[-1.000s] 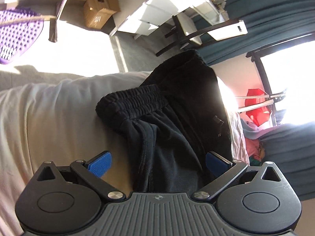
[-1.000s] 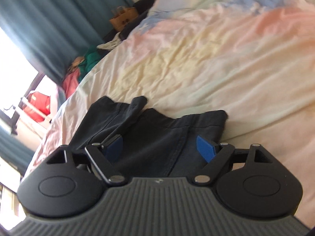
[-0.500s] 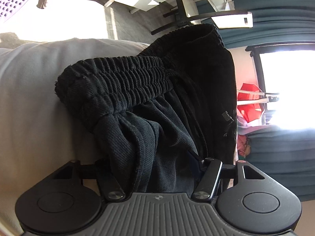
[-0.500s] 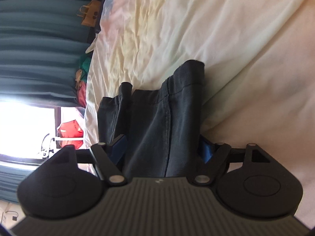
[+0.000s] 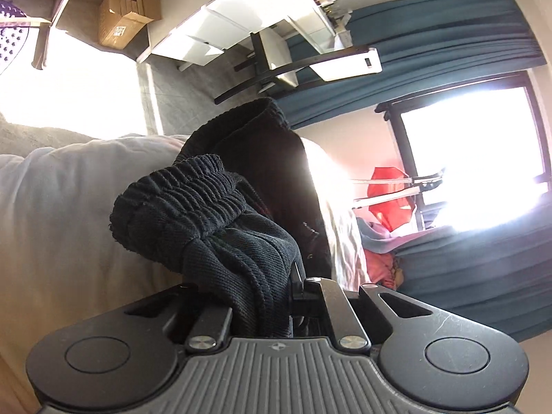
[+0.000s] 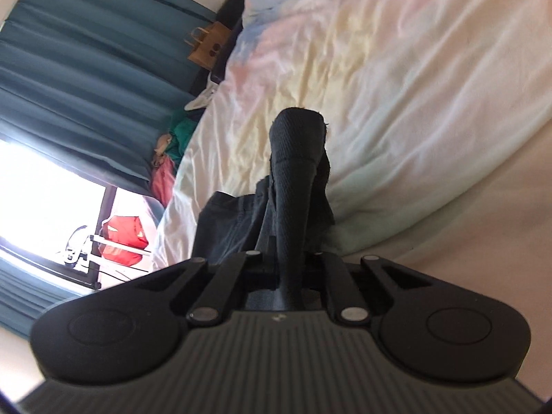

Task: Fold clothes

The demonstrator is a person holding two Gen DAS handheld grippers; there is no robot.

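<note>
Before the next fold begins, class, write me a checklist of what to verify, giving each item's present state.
1. Left gripper shut on the shorts near the waistband: ok.
2. Right gripper shut on the shorts' hem end: ok.
3. Fabric gathered evenly in each grip: not ok, it is bunched.
4. Shorts lifted off the bed: cannot tell.
5. Bare bed ahead of the right gripper for laying the fold: ok.
6. Shorts clear of the bed edge near the window: cannot tell.

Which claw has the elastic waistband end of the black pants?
The left claw: it is shut on the black pants by the ribbed, gathered waistband. The right claw pinches a smooth hemmed end instead.
</note>
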